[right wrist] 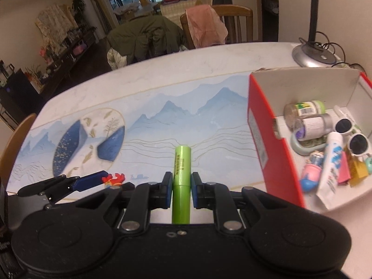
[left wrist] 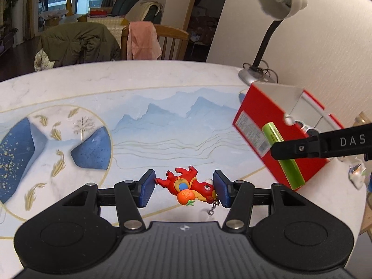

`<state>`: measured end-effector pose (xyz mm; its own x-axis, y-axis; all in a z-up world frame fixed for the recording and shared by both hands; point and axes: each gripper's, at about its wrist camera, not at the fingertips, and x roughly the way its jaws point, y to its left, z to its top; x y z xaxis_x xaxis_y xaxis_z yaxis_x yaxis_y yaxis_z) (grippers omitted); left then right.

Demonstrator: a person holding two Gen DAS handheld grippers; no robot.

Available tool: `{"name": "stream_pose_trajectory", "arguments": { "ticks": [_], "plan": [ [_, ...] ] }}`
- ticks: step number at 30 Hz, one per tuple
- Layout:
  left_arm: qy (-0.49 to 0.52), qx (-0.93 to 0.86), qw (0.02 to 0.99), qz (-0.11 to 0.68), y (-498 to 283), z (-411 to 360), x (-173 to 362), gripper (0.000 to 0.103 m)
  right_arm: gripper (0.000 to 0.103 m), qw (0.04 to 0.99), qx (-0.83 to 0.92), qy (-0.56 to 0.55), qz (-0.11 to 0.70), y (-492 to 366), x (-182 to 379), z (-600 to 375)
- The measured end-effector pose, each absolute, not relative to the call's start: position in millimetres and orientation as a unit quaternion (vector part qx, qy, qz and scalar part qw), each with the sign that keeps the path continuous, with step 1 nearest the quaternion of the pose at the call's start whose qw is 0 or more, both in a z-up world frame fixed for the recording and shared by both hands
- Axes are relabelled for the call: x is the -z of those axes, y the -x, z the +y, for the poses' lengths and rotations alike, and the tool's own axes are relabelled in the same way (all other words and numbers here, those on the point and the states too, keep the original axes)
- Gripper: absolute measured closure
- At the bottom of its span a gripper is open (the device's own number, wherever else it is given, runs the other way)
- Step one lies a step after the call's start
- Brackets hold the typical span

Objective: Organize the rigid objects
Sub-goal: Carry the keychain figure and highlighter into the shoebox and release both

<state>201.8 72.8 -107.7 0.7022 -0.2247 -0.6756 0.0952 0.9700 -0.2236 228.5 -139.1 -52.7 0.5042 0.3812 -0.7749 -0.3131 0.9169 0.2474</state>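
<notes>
A red toy figure with an orange ball (left wrist: 188, 186) lies on the table between the pads of my left gripper (left wrist: 184, 189); both pads touch it, so the gripper is shut on it. It shows small in the right wrist view (right wrist: 115, 178). My right gripper (right wrist: 181, 190) is shut on a green tube (right wrist: 181, 174) and holds it above the table, left of the red box (right wrist: 272, 144). In the left wrist view the tube (left wrist: 282, 148) and the right gripper's finger (left wrist: 320, 145) are in front of the red box (left wrist: 260, 121).
The red box holds jars (right wrist: 309, 118), white sunglasses (right wrist: 351, 134), a white tube (right wrist: 331, 165) and small toys. A desk lamp (left wrist: 274, 23) stands behind the box by the wall. Chairs with clothes (left wrist: 141, 39) stand beyond the table's far edge.
</notes>
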Motion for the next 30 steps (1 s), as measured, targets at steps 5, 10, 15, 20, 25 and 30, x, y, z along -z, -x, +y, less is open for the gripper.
{"name": "stream_pose_trajectory", "arguments": {
  "ticks": [5, 10, 15, 20, 25, 30],
  "plan": [
    [0.075, 0.096, 0.925, 0.359, -192.5, 56.9, 80.7, 0.049, 0.088, 0.874, -0.199, -0.049, 0.441, -216.7, 36.6, -161.9],
    [0.055, 0.107, 0.931, 0.344, -191.0, 34.4, 61.5, 0.049, 0.088, 0.881, -0.202, -0.045, 0.425, -207.8, 21.6, -185.5],
    [0.042, 0.116, 0.936, 0.331, -193.1, 9.3, 43.6, 0.049, 0.088, 0.89, -0.202, -0.046, 0.406, -207.5, 10.0, -211.6],
    [0.029, 0.128, 0.937, 0.323, -201.0, -22.5, 29.9, 0.049, 0.088, 0.896, -0.197, -0.054, 0.393, -212.8, 6.2, -240.3],
    [0.019, 0.138, 0.935, 0.327, -214.4, -57.0, 24.3, 0.049, 0.088, 0.904, -0.185, -0.066, 0.38, -224.9, 3.6, -274.6],
    [0.004, 0.148, 0.931, 0.332, -230.1, -91.9, 23.3, 0.049, 0.088, 0.911, -0.164, -0.075, 0.371, -242.2, 3.9, -311.9]
  ]
}}
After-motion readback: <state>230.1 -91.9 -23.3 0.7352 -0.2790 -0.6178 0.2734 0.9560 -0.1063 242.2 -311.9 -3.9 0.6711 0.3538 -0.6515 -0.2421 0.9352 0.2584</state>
